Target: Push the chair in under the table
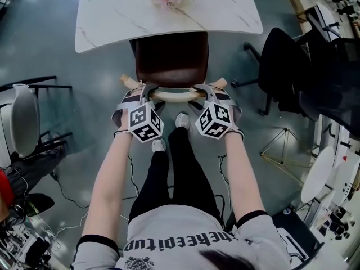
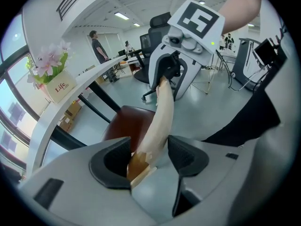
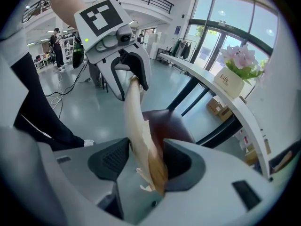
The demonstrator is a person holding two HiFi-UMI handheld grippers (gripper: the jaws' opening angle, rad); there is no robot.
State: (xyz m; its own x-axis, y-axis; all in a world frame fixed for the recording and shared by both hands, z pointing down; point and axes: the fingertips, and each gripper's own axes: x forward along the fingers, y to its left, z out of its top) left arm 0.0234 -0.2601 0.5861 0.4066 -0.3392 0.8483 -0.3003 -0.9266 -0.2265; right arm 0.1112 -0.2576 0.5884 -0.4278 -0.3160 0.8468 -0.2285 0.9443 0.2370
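Forearms (image 1: pixel 109 173) outstretched; left tongs (image 1: pixel 147 92), right tongs (image 1: pixel 201 90) straddle chair backrest (image 1: pixel 171 94) (jaws apart).

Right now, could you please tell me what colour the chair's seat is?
The chair seat is dark reddish brown, clearest in the head view.

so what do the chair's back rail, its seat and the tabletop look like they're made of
Back rail: pale wood with a matte, light finish; its splintered, grainy ends show in both gripper views.
Seat: dark brown with a soft sheen, probably leather or a leather-look cover.
Tabletop: glossy white with grey veins, so marble or a marble-look slab; I cannot tell which.
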